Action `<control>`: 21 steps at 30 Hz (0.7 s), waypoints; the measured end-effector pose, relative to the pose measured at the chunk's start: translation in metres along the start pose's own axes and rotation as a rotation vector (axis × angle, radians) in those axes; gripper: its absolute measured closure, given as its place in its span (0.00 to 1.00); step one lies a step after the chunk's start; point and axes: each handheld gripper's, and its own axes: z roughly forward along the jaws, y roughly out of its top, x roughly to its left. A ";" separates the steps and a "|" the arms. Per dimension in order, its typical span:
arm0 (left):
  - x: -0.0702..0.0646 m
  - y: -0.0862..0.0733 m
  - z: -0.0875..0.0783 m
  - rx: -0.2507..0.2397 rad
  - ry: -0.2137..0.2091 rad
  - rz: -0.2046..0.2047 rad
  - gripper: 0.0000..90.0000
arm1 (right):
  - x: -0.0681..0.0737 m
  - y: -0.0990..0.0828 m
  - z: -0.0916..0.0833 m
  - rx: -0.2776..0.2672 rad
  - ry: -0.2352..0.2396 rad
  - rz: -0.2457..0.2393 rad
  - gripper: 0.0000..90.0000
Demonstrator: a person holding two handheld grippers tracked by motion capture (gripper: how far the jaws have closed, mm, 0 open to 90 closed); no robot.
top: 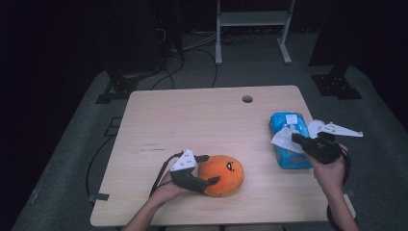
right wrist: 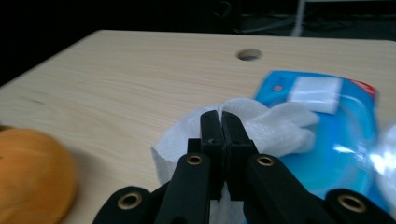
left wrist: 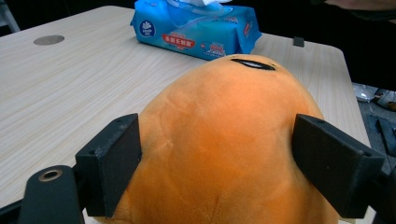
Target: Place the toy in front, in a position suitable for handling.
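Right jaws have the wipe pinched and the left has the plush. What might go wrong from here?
The right gripper pinches only the edge of the wipe; it may tear or slip out. Nothing pins the blue wipe pack, so it may lift along. The left gripper squeezes the soft orange plush, which could squirm free.

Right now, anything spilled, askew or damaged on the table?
Nothing spilled or damaged. The blue wet-wipe pack lies open with a white wipe half out, pinched by the right gripper. The orange plush toy looks intact.

One orange plush toy (top: 222, 174), one blue wipes pack (top: 288, 142), two claws.
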 end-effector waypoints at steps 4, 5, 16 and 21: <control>0.000 0.000 0.000 0.002 -0.001 -0.002 0.17 | 0.018 0.004 -0.006 -0.013 0.064 -0.034 0.99; 0.000 0.000 0.000 0.003 -0.002 -0.001 0.17 | 0.032 0.008 -0.009 -0.027 0.111 -0.061 0.99; -0.001 0.010 -0.017 0.095 -0.016 0.088 0.16 | 0.109 0.001 -0.014 0.009 0.395 -0.175 0.99; 0.003 0.007 -0.019 0.104 -0.059 0.076 0.30 | 0.134 -0.007 -0.005 0.085 0.529 -0.214 0.99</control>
